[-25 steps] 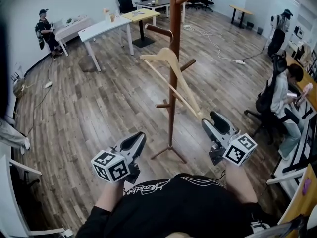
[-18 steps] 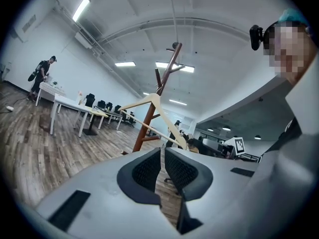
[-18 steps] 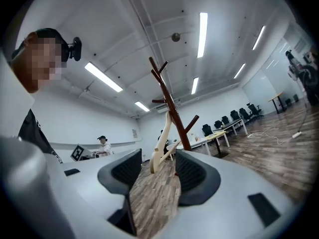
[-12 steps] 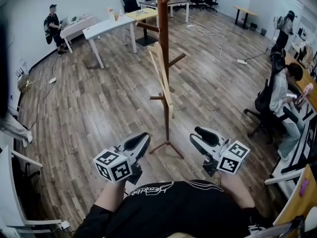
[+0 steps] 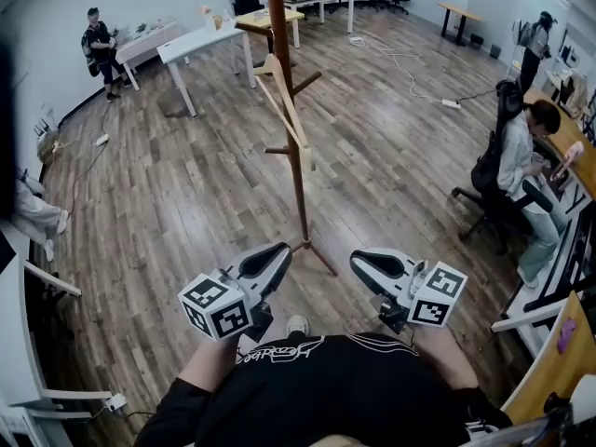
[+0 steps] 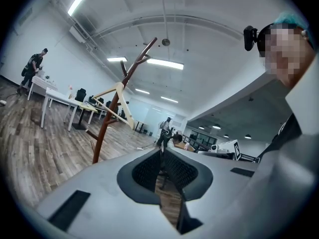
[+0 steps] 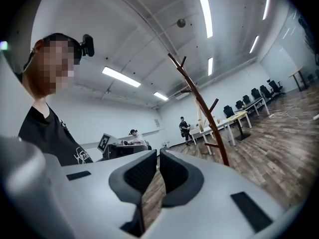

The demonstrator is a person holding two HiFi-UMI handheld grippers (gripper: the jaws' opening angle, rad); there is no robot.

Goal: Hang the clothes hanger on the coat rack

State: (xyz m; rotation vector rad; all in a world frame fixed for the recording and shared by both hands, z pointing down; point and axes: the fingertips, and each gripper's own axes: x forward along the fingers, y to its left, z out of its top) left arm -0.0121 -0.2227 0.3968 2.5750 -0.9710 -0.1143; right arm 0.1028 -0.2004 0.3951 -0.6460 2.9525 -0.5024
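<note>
The pale wooden clothes hanger [image 5: 284, 110] hangs from an upper peg of the brown coat rack [image 5: 296, 175], tilted against its pole. Both grippers are held low, near my body and well short of the rack's feet. My left gripper [image 5: 279, 252] is shut with nothing in it. The jaws of my right gripper [image 5: 358, 261] are closing, almost together, with nothing between them. In the left gripper view, rack [image 6: 107, 126] and hanger [image 6: 115, 108] stand far beyond the shut left gripper [image 6: 161, 156]. In the right gripper view, the rack [image 7: 209, 126] stands far beyond the right gripper [image 7: 158, 158].
White tables [image 5: 200, 45] and black office chairs stand at the back. One person [image 5: 98, 40] stands at the far left. Another person [image 5: 517, 166] sits at a desk on the right. A cable [image 5: 410, 73] trails across the wooden floor.
Both grippers have drawn back from the rack. The hanger's lower end, close to my right gripper a second ago, has swung in against the pole. The right jaws have closed.
</note>
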